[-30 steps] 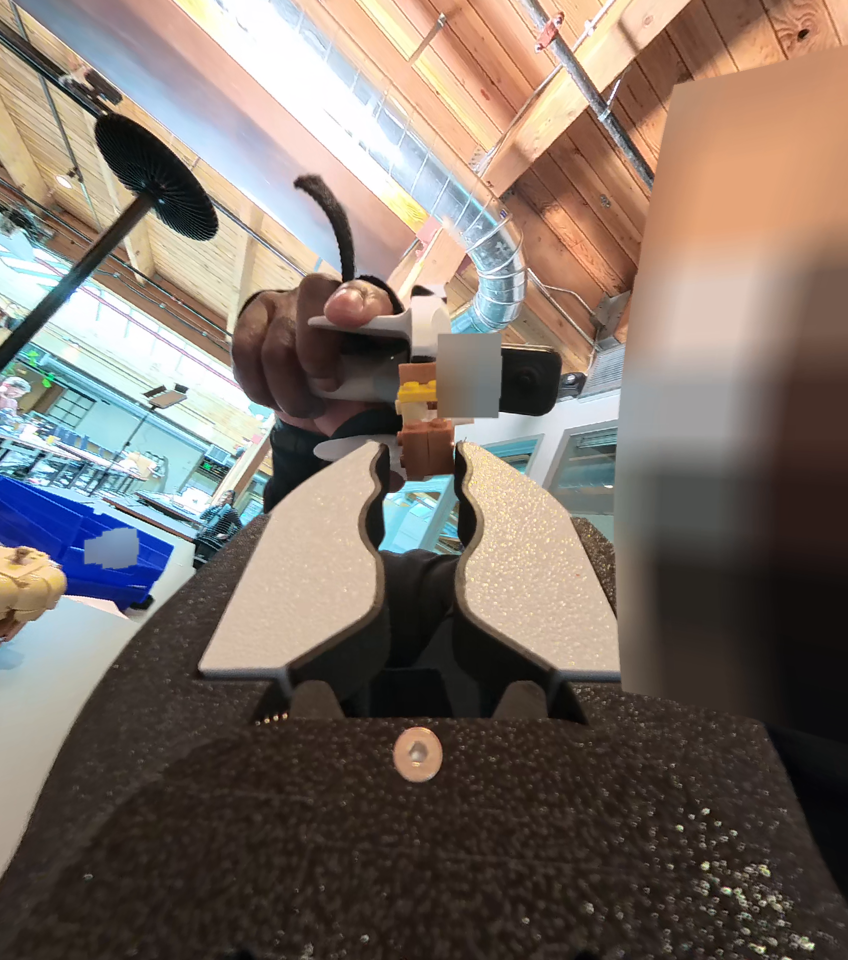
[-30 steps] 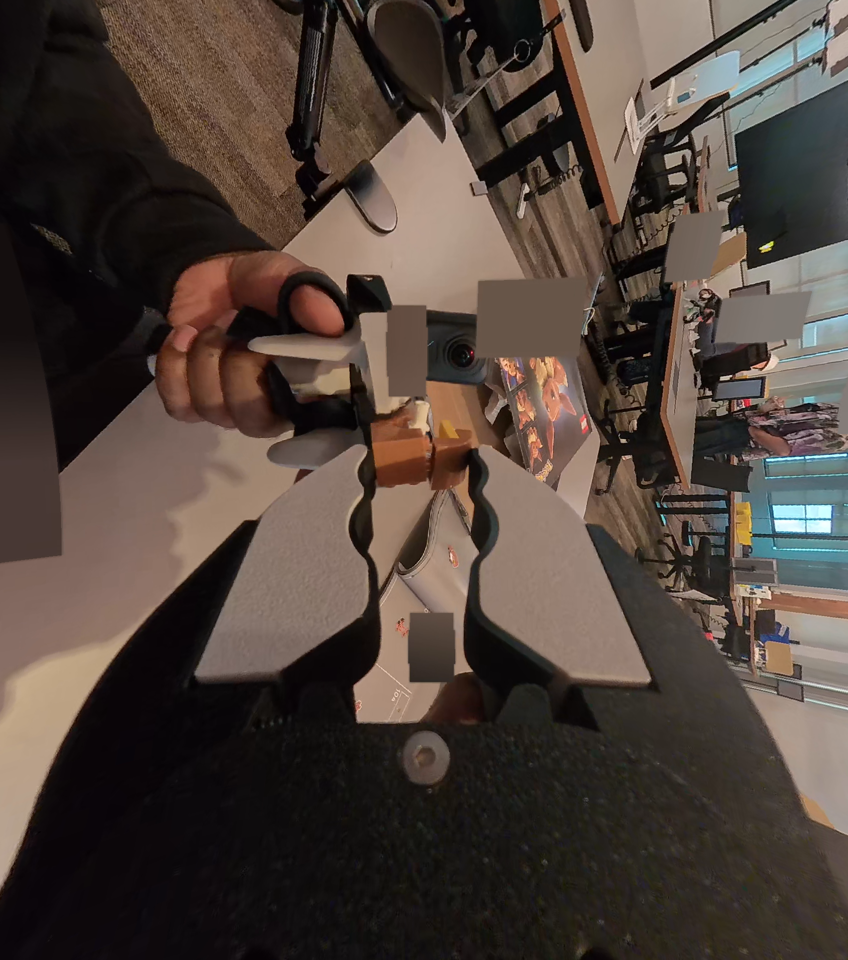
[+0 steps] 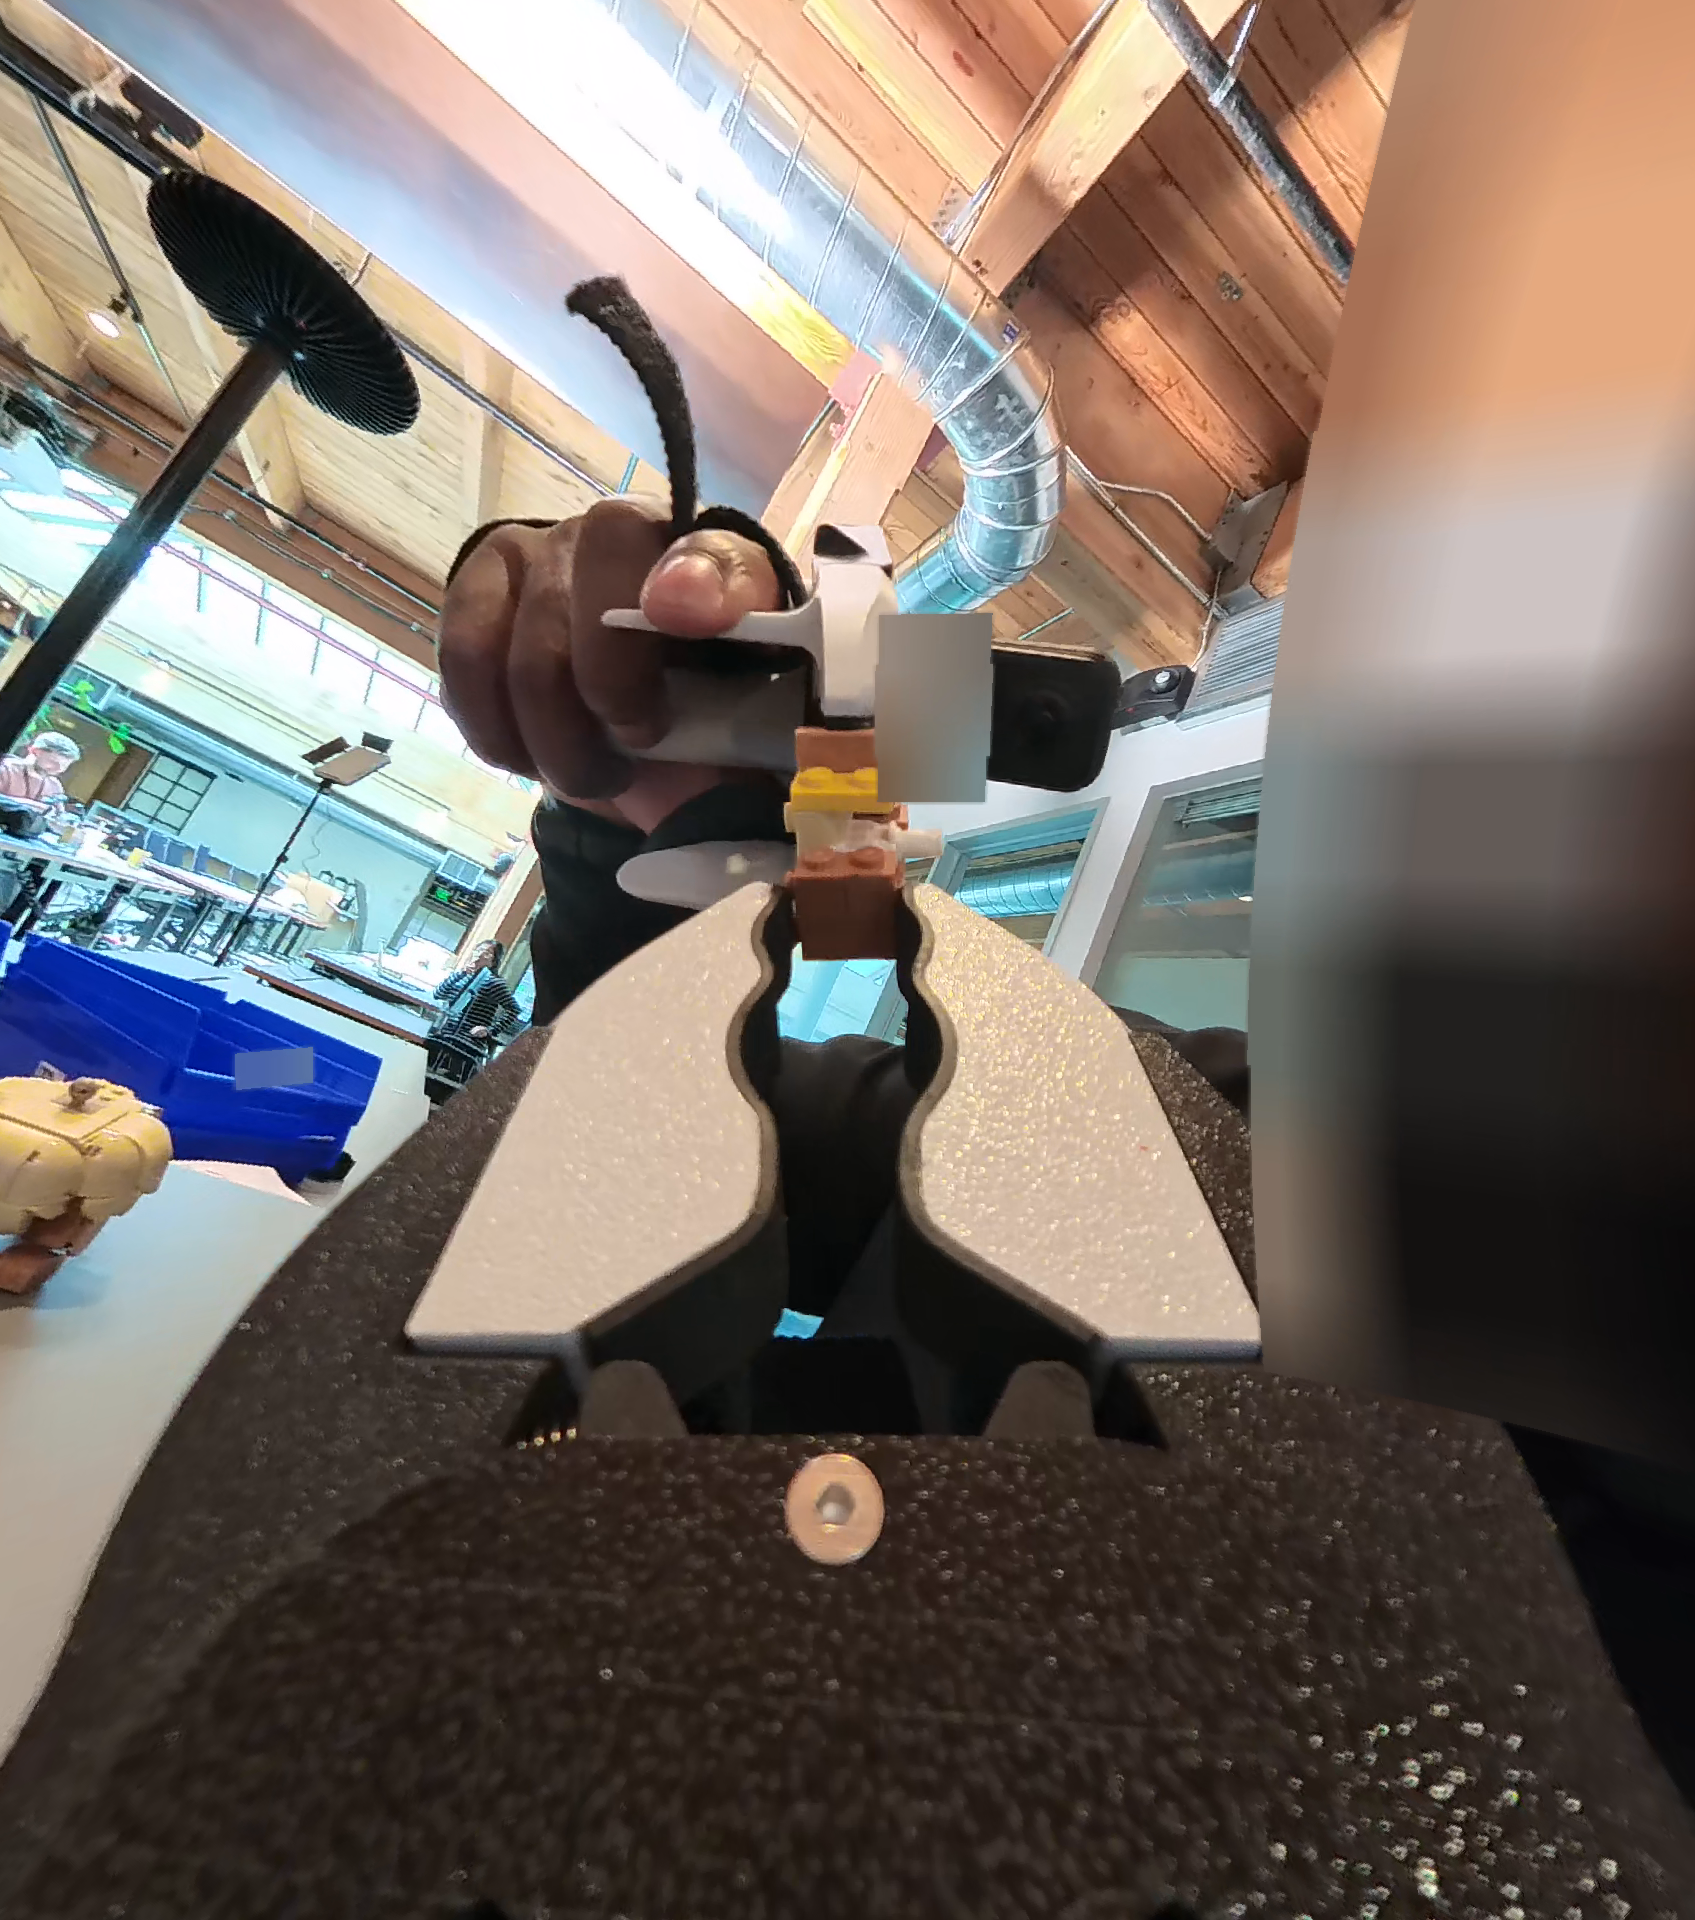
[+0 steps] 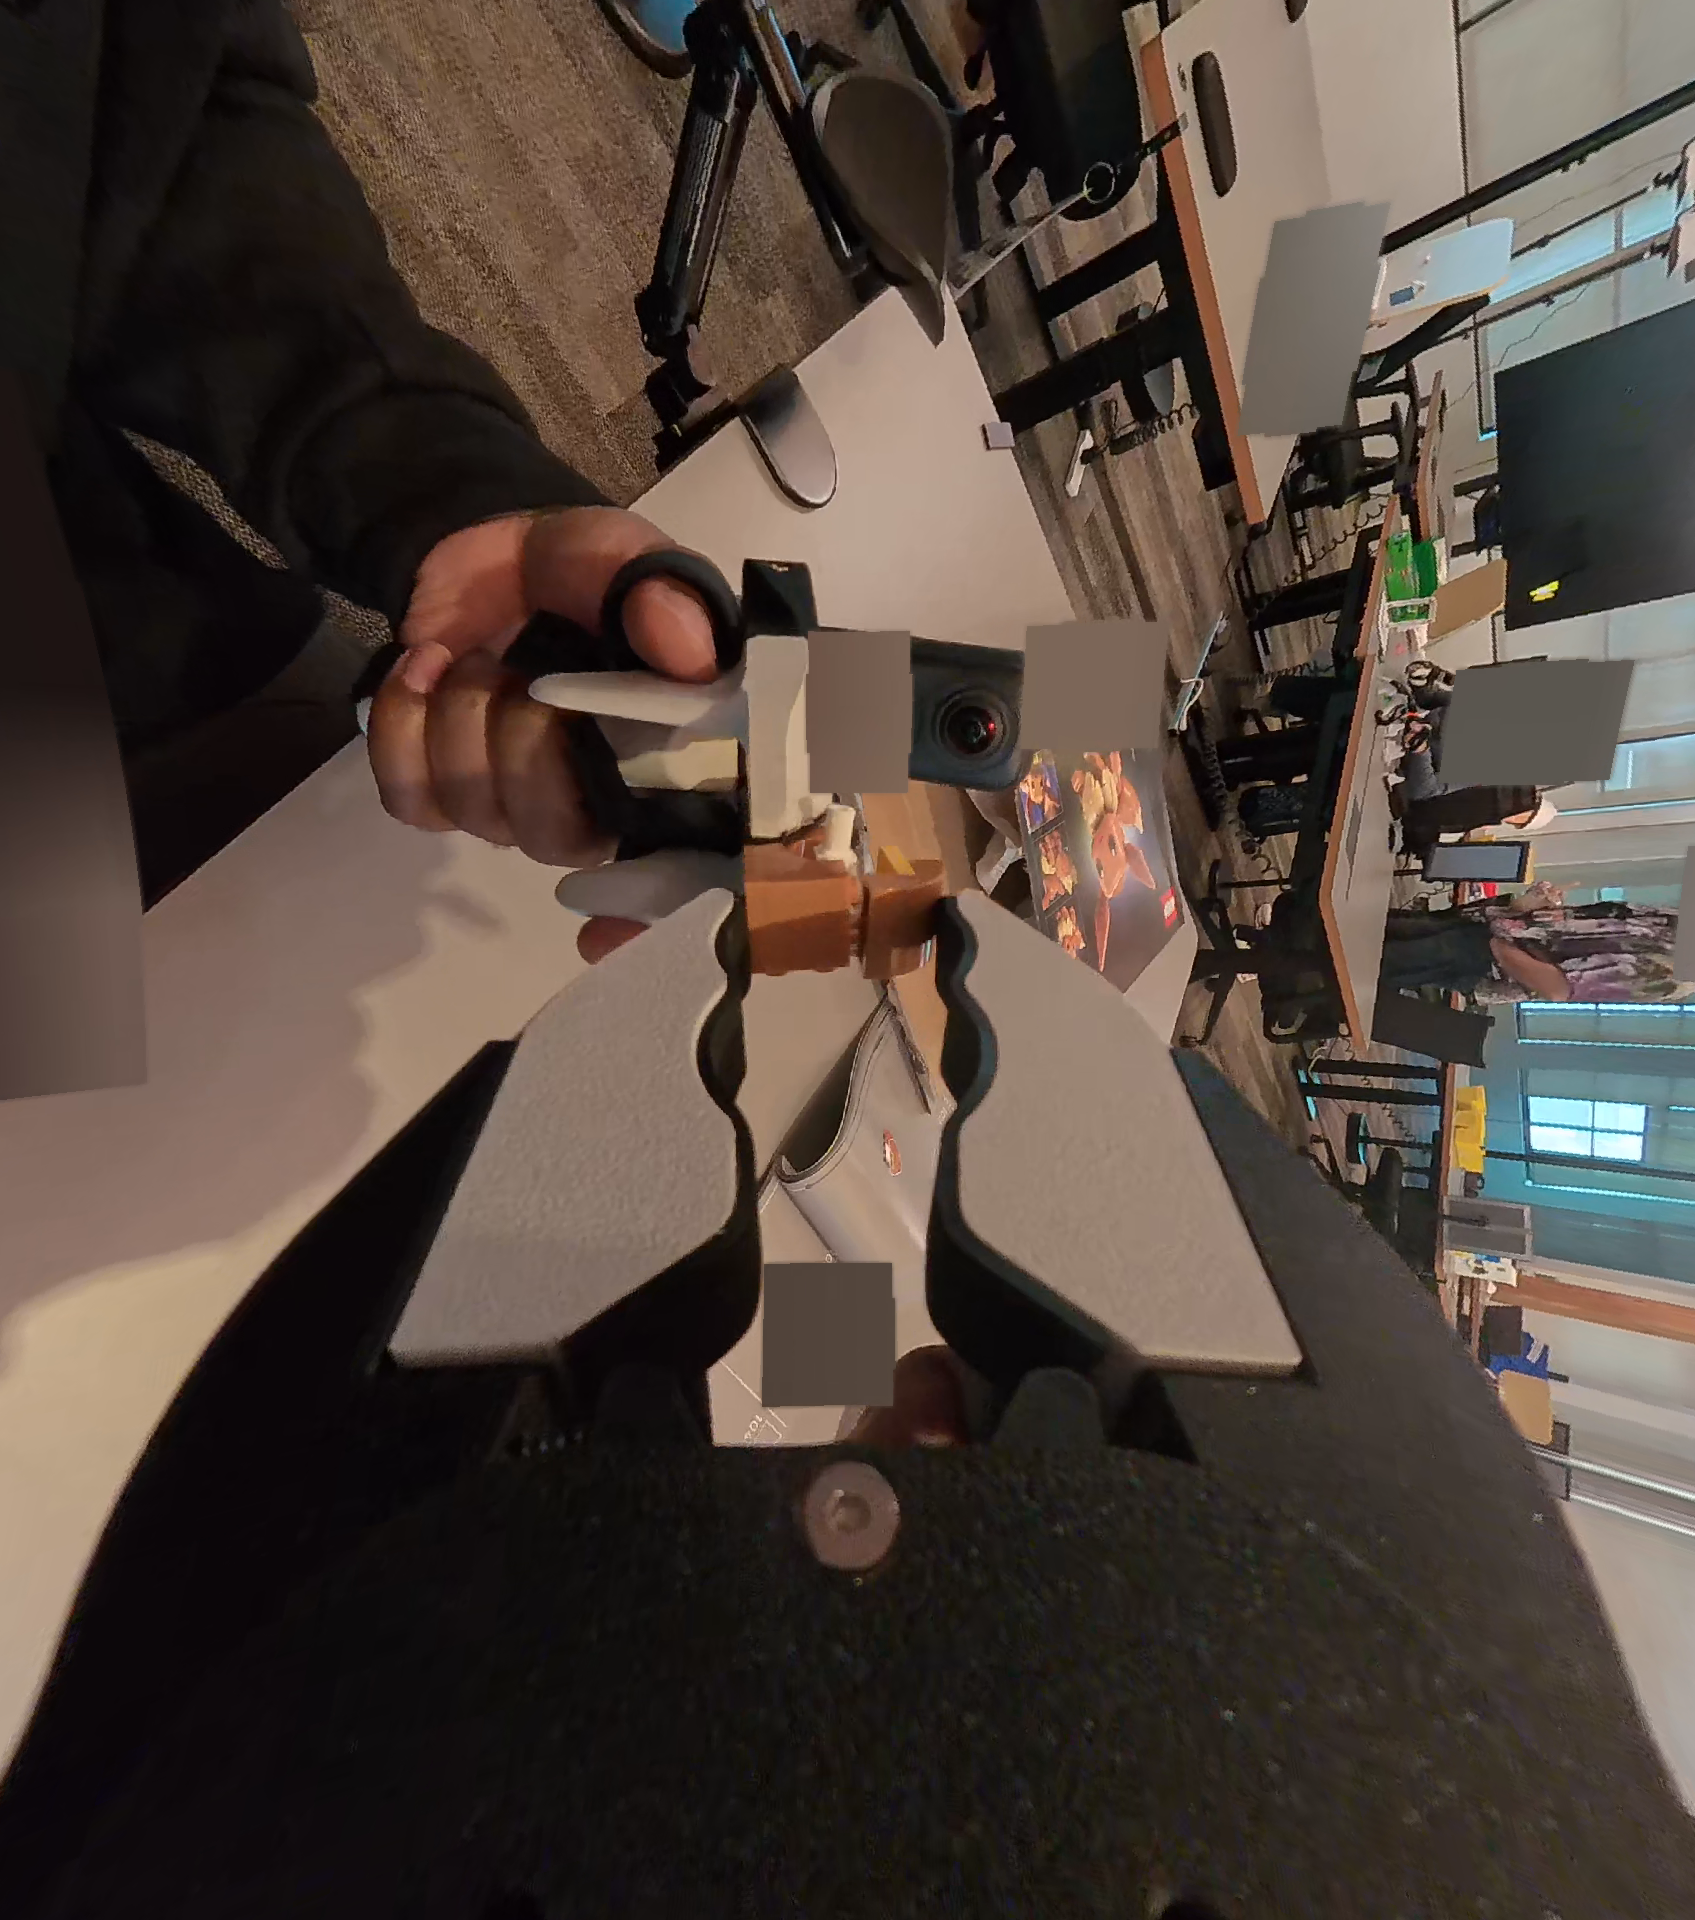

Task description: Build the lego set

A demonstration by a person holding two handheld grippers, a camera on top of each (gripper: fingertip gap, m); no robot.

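Note:
Both grippers meet in the air on one small brick assembly. In the left wrist view its brown end block (image 3: 841, 920) sits between my left gripper's (image 3: 843, 906) fingertips, and both pads press on it. Yellow (image 3: 838, 784), cream and white pieces stack beyond the block, towards the right gripper (image 3: 853, 644), which a hand holds farther off. In the right wrist view my right gripper (image 4: 841, 925) is shut across two joined brown blocks (image 4: 801, 925), a pad on each side. The left gripper (image 4: 770, 717) and its hand show behind them.
A cream brick model on brown feet (image 3: 43, 1164) stands on the white table (image 3: 43, 1455) at the left, with blue bins (image 3: 147, 1049) behind it. A black stand with a round disc (image 3: 282, 312) rises at the left. A picture box (image 4: 1092, 862) and a grey pouch (image 4: 853, 1153) lie below. Less than 4 cm separates the two grippers' tips.
My left gripper's fingers have closed in on the brown end block. The right gripper's hold on the assembly has not changed.

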